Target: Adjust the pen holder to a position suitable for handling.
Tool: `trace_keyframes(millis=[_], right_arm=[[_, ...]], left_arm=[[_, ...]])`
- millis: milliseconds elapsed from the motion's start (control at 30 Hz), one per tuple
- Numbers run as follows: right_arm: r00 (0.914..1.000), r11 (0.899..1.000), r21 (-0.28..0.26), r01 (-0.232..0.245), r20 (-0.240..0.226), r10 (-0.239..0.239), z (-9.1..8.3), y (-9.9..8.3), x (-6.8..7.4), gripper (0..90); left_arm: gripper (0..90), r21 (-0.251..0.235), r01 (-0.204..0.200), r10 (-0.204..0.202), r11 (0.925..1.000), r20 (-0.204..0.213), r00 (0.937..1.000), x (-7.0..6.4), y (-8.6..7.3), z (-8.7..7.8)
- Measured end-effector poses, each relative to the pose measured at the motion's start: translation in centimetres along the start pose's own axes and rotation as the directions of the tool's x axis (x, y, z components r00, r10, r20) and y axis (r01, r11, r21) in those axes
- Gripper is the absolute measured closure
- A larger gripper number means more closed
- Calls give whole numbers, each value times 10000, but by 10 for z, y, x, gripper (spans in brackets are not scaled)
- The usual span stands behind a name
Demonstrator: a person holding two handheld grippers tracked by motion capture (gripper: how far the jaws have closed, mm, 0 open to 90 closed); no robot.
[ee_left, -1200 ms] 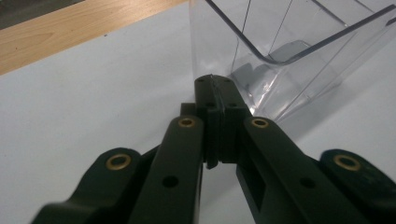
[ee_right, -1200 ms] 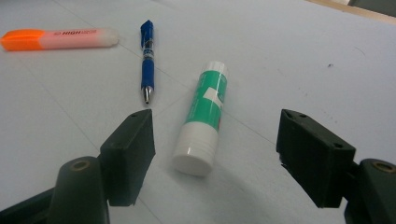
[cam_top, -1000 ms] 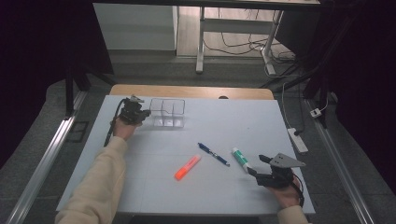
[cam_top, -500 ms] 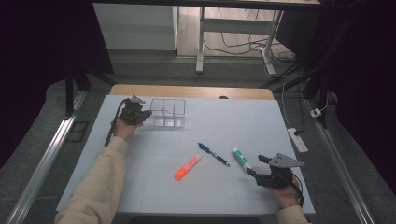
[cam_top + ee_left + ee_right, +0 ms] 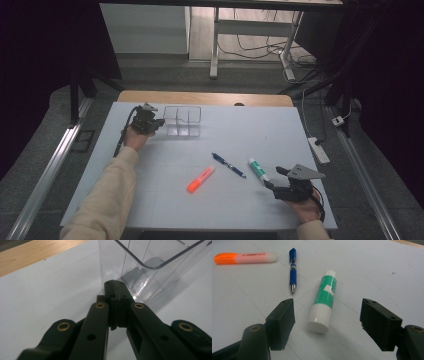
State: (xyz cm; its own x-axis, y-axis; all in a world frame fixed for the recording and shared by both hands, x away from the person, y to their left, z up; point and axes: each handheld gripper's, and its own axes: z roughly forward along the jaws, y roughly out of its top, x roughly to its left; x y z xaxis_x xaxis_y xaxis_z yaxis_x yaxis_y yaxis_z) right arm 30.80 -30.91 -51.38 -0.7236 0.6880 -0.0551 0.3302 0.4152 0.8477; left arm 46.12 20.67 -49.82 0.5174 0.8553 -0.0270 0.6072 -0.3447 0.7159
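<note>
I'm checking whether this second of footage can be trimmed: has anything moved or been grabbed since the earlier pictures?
Nothing visibly changed. The right gripper stays open just short of the glue stick, and the left gripper stays shut beside the clear organizer. The pen and highlighter lie where they were.

White table top (image 5: 300, 135) on wooden desk (image 5: 205, 98). Grey floor (image 5: 165, 70) behind. Cables (image 5: 260, 47) on floor. Power strip (image 5: 318, 150) beside table. Dark sides.

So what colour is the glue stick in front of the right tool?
The glue stick has a green label with white ends; the right gripper view shows it best.
</note>
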Motion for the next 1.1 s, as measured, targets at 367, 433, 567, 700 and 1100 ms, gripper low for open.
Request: trace_keyframes(millis=[367,433,567,700,1100], right_arm=[[10000,10000,98,-10,-67,11,1,0,0,272],[10000,9999,107,-8,-83,9,1,0,0,272],[9999,9999,114,-34,-131,35,2,0,0,272],[9999,9999,120,-45,-161,47,2,0,1,272],[9999,9999,137,-36,-162,38,2,0,0,272]], left_arm=[[888,3,-177,177,9998,197,9996,-8,5,3],[888,-15,-209,210,9998,237,9995,-10,7,4],[888,1,-291,290,9996,341,9990,-14,10,5],[888,-31,-377,378,9993,373,9986,-18,13,7],[887,-42,-397,398,9992,437,9982,-28,24,13]])
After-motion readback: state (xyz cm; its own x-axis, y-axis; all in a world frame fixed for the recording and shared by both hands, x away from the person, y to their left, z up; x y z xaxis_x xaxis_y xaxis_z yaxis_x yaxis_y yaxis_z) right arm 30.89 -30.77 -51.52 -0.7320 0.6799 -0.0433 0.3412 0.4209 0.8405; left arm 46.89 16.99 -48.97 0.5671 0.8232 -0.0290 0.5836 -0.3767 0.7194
